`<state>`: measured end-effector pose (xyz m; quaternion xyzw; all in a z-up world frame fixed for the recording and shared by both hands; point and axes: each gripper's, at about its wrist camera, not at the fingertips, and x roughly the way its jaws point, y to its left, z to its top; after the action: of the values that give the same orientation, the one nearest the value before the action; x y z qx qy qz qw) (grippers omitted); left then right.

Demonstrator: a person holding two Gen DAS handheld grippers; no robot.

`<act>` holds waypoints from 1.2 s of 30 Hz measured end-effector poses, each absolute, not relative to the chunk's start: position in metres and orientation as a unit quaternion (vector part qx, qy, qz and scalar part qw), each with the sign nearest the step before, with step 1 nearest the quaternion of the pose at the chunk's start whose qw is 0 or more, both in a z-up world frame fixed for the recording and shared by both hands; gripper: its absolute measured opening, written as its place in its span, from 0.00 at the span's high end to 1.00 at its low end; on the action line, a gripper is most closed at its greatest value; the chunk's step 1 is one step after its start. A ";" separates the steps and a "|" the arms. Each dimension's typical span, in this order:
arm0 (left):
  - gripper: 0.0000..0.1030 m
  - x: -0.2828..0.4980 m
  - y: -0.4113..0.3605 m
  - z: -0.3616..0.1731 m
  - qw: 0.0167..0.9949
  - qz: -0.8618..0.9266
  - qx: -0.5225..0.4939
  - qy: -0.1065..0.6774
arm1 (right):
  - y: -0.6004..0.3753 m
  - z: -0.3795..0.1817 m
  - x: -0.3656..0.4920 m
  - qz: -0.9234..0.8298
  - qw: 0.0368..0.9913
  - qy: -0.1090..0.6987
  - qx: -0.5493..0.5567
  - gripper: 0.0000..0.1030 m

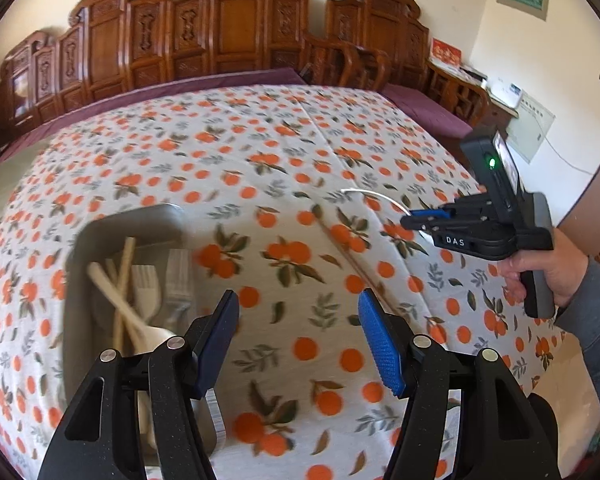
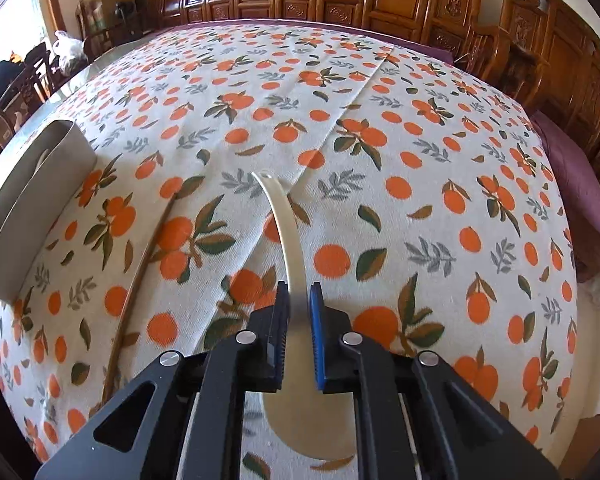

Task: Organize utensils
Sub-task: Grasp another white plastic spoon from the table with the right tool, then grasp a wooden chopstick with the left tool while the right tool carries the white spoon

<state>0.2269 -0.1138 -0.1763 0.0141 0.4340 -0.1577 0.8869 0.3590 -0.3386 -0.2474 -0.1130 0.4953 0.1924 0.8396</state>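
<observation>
We see a big surface [image 2: 380, 60] with a cloth full of oranges and leaves. Behind it stand brown carved wooden chairs [image 1: 240, 28].

Our right hand-held gripper [image 2: 299, 300] is clenched on a pale spoon [image 2: 288, 236]. Its two pads press the handle of the spoon from both sides. The handle sticks out in front, away from us, and has a small hole at its far tip. The round bowl of the spoon shows under the hand-held gripper, close to us. In the left wrist view we see this same hand-held gripper from the side, with a hand [image 1: 540, 272] in a grey sleeve around its grip, and the thin spoon handle curving out of it.

Our left hand-held gripper [image 1: 298, 308] is released. Its blue pads stand wide apart and nothing is between them, only the cloth below.

A grey metal tray [image 1: 140, 224] sits on the surface to the left. In it lie two forks [image 1: 176, 280], a pale spoon, and some wooden chopsticks [image 1: 124, 276], all mixed together. The picture is blurry there.

One more thin wooden chopstick [image 2: 140, 256] lies alone on the cloth, between the tray and the right hand-held gripper. It touches neither of them.
</observation>
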 end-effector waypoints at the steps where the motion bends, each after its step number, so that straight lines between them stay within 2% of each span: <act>1: 0.43 0.229 -0.120 -0.179 0.884 -0.161 0.016 0.438 | -0.340 -0.247 0.357 0.193 0.839 0.496 -0.115 0.91; 5: 0.43 0.240 -0.140 -0.192 0.876 -0.171 0.022 0.451 | -0.351 -0.238 0.342 0.195 0.844 0.489 -0.102 0.94; 22: 0.43 0.262 -0.206 -0.244 0.842 -0.185 0.061 0.503 | -0.365 -0.222 0.313 0.188 0.854 0.476 -0.098 0.94; 23: 0.47 0.262 -0.208 -0.246 0.841 -0.183 0.065 0.504 | -0.365 -0.223 0.313 0.185 0.854 0.476 -0.098 0.94; 27: 0.54 0.260 -0.211 -0.247 0.844 -0.174 0.091 0.499 | -0.365 -0.225 0.312 0.182 0.855 0.477 -0.093 0.94; 30: 0.66 0.260 -0.205 -0.247 0.845 -0.169 0.096 0.499 | -0.365 -0.224 0.310 0.181 0.856 0.477 -0.090 0.94; 34: 0.90 0.260 -0.194 -0.246 0.844 -0.165 0.094 0.501 | -0.360 -0.220 0.304 0.182 0.856 0.474 -0.093 0.94; 36: 0.94 0.260 -0.188 -0.246 0.842 -0.167 0.090 0.505 | -0.357 -0.217 0.302 0.183 0.857 0.473 -0.095 0.94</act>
<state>0.2597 -0.1885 -0.2458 0.0900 0.5049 -0.1669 0.8421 0.3023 -0.3569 -0.2175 -0.0953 0.4731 0.1827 0.8566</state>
